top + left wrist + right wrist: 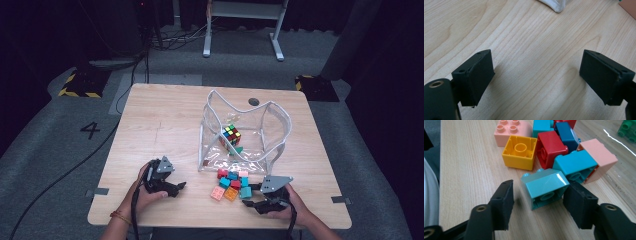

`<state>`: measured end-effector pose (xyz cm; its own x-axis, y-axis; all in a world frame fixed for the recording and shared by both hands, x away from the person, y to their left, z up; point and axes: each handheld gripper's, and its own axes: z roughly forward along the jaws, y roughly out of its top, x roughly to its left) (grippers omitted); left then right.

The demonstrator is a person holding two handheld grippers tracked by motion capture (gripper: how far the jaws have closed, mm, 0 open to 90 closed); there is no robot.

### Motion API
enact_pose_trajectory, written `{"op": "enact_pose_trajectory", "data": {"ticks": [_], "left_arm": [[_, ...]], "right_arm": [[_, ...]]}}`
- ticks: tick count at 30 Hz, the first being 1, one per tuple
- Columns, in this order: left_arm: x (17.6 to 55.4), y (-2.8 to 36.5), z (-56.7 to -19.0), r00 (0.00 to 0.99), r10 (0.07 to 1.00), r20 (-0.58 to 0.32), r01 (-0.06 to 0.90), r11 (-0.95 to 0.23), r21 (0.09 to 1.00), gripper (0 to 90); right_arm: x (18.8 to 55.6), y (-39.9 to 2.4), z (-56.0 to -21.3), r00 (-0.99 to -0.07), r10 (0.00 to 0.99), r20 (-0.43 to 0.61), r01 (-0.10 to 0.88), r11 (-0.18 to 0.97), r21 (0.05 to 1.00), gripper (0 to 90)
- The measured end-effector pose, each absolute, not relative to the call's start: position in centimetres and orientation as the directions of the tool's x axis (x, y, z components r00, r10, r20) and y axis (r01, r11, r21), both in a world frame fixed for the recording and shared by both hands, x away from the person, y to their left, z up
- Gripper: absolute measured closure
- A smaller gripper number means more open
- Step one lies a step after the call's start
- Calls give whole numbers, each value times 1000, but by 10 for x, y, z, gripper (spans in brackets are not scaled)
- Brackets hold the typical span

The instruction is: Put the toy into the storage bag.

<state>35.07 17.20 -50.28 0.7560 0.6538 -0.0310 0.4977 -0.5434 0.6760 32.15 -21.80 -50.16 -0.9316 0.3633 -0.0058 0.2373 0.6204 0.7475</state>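
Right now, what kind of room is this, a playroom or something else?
Probably a recording studio or lab, not a playroom. Black curtains hang around a lone wooden table, cables run across the grey carpet, and yellow-black hazard tape marks the floor. The toy bricks are just for practice.

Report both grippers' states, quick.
Left gripper: open, nothing between its jaws, over bare table.
Right gripper: open, jaws around a teal brick; one pad looks close or touching, the other clear, so not gripped.

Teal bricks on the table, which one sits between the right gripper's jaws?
The teal brick lying on its side nearest the right gripper, apart from the pile; the other teal ones sit farther off among the red and pink bricks.
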Motion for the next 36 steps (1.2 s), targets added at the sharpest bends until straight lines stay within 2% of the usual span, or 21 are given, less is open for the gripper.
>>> {"op": "enact_pose_trajectory", "data": {"ticks": [5,9,19,25,31,34,36], "left_arm": [[351,172,-503,757,653,-31,498,-545,675,122],[351,172,-503,756,653,-33,499,-543,676,122],[351,172,-503,757,652,-31,497,-545,676,122],[351,172,-503,758,652,-32,497,-545,676,122],[351,172,-503,758,652,-29,496,-546,676,122],[351,172,-503,757,652,-29,496,-545,676,122],[351,172,-503,758,652,-28,495,-546,675,122]], "right_arm": [[321,-219,-501,-934,356,-16,224,620,752,533],[320,-221,-500,-938,345,-25,210,624,753,575],[320,-232,-497,-937,346,-43,199,633,748,575],[319,-238,-498,-935,349,-66,190,649,737,530],[313,-241,-492,-932,353,-87,176,647,742,580],[310,-240,-490,-928,366,-74,190,635,749,581],[311,-238,-490,-928,365,-75,188,634,750,551]]}}
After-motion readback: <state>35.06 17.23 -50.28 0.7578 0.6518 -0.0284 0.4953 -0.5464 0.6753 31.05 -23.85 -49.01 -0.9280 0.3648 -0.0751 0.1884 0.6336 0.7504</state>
